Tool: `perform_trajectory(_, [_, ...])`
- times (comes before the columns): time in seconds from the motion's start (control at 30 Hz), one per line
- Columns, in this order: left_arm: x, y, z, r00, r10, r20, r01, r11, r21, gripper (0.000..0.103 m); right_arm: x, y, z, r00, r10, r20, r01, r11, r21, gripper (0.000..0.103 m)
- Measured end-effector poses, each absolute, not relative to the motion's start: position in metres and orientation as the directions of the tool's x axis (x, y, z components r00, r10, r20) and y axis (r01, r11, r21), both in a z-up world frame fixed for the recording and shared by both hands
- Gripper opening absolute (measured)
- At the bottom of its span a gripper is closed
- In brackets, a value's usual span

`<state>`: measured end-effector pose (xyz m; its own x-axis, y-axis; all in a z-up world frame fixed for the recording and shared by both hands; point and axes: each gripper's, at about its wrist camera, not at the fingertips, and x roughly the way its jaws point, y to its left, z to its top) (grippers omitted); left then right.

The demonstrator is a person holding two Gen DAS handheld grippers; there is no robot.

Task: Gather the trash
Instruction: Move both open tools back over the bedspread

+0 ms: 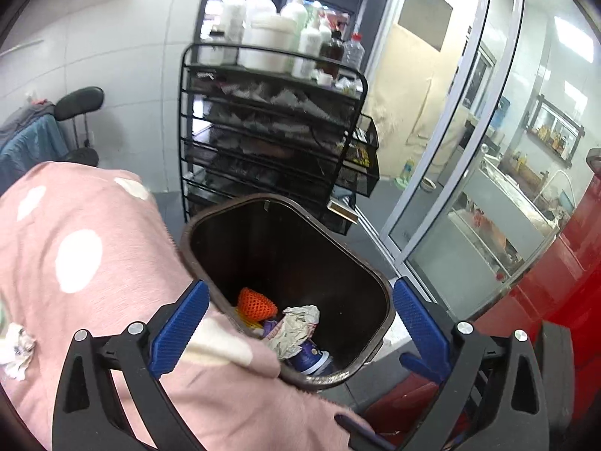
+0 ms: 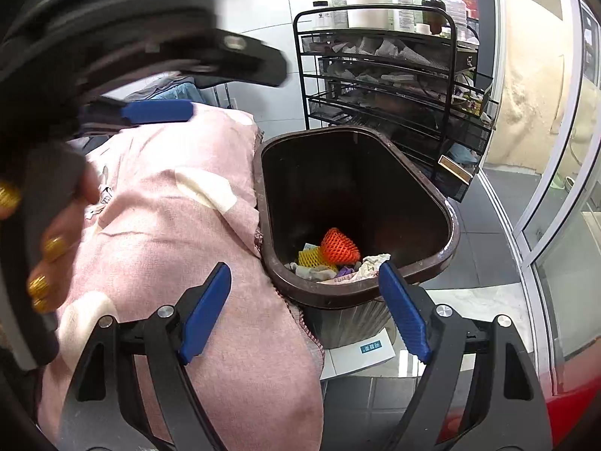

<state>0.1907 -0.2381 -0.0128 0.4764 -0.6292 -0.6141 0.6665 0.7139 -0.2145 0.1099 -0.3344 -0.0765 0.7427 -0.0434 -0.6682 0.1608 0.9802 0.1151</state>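
While both ribbed blue hand-held grippers (image 1: 300,323) (image 2: 306,312) gape empty, crumpled paper (image 1: 296,325) lies in the glossy brown bin (image 1: 379,282).

No wording can be read anywhere. Beside the brown bin (image 2: 447,233), a white card (image 2: 366,351) on the floor carries a small blue label, too tiny to read; print on the rack's bottles (image 2: 366,0) is blurred.

Dark brown bin (image 2: 447,225), orange foam net (image 2: 339,247), pink white-dotted blanket (image 1: 75,263), blue-padded tongs (image 2: 305,312)
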Motion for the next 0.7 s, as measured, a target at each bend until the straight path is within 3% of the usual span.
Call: perform_trajectory(0.7, [0.146, -0.109, -0.009, 0.695, -0.464, -0.549, 0.463, 0.873, -0.152, 0.098, 0.135, -0.284, -0.067, 0.75, 0.001, -0.662, 0.055, 0.997, 0.063, 0.084])
